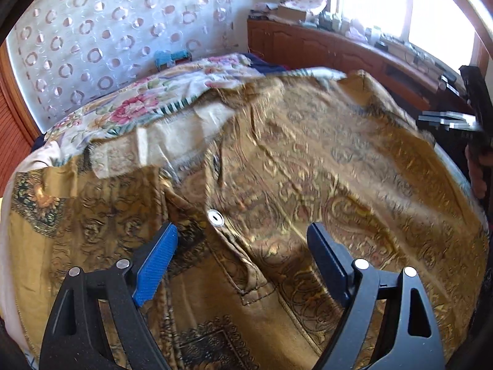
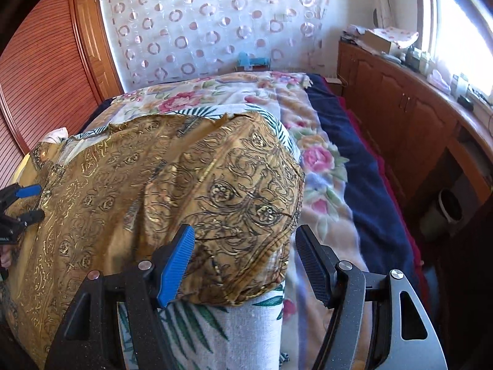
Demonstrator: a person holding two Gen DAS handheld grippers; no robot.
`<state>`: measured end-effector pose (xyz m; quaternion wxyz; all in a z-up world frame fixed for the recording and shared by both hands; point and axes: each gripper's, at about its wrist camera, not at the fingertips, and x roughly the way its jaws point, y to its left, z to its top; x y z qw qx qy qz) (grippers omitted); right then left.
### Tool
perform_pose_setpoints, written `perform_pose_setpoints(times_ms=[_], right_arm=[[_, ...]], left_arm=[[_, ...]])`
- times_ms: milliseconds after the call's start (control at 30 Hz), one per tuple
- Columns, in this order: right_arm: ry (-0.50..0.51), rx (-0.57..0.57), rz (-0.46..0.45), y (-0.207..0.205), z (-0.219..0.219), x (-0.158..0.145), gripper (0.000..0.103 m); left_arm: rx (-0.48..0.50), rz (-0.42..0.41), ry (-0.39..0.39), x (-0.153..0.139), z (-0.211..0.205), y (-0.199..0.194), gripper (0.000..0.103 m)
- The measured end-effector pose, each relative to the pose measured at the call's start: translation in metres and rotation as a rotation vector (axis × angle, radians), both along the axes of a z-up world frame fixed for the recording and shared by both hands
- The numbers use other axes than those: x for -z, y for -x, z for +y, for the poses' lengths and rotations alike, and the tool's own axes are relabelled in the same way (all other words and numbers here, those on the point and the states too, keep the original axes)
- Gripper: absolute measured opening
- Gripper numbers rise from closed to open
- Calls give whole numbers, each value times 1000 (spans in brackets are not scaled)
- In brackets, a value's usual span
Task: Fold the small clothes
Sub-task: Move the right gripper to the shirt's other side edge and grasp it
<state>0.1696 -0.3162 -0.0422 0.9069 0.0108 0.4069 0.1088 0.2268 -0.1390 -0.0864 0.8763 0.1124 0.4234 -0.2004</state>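
A gold paisley-print garment (image 1: 308,169), seemingly shorts with a silver button (image 1: 215,217), lies rumpled on the floral bedspread (image 2: 317,154), both grippers (image 1: 243,246) (image 2: 245,252) gaping, empty, no writing legible.

The gold patterned garment (image 1: 308,185) is smeared by motion blur in the left wrist view, and its lower part runs past the bottom edge. Small items on the wooden cabinet (image 1: 323,46) by the window are too small and overexposed to identify. In the right wrist view, the left gripper (image 2: 30,203) is cut off by the left edge.
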Motion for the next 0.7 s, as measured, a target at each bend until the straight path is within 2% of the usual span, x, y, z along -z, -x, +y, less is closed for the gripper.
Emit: perform_pose_setpoints(times_ms=[133,267,567,633,700], right_arm=[[-15,2,25,-4,1,-1,70],[-30,8,54,-10,-2,-1,70],[-63,34,100,-16,-9,-3,69],[-99,28,110,-18,-12,-3,55],[-118,28,118,-18,-15,-4,50]], left_arm=[[4,17,25,1,1,-2,89],[25,31,15,3,-5,-1,102],[29,34,11,3,-5,-3,103],[29,33,11,4,-5,-2,103],[29,32,10,4,-5,-2,103]])
